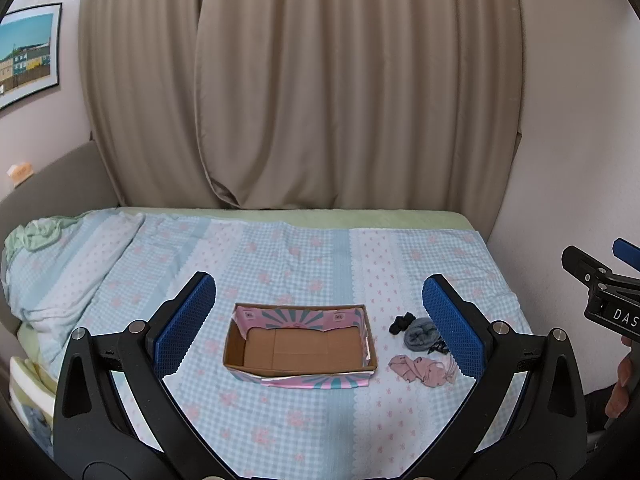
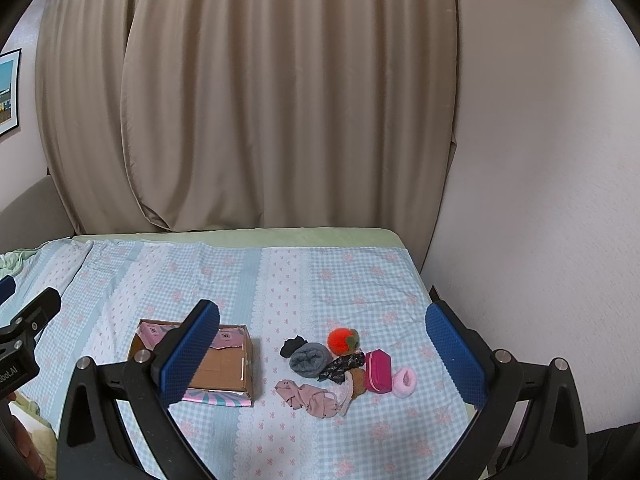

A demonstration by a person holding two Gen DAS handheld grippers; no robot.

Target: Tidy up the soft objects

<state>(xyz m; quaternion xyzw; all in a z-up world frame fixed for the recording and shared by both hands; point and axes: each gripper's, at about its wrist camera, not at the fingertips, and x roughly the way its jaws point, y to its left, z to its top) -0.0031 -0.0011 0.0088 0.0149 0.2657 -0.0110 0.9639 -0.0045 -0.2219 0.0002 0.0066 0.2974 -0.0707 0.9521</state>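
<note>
An open cardboard box [image 1: 300,347] [image 2: 224,364] with pink and teal wrapping sits empty on the bed. To its right lies a small pile: a black sock [image 2: 293,346], a grey rolled sock [image 2: 309,359] [image 1: 418,332], a pink cloth [image 2: 308,398] [image 1: 416,369], an orange pompom [image 2: 342,340], a magenta pouch [image 2: 378,370], a pink fluffy scrunchie [image 2: 404,381] and a dark patterned piece [image 2: 342,366]. My left gripper [image 1: 320,328] hangs open above the box. My right gripper [image 2: 322,360] hangs open above the pile. Both are empty.
The bed carries a light blue checked sheet [image 2: 340,280] with a bunched duvet [image 1: 60,264] at the left. Beige curtains [image 1: 300,80] hang behind it and a wall [image 2: 540,200] closes the right side. A framed picture [image 1: 28,52] hangs at the left.
</note>
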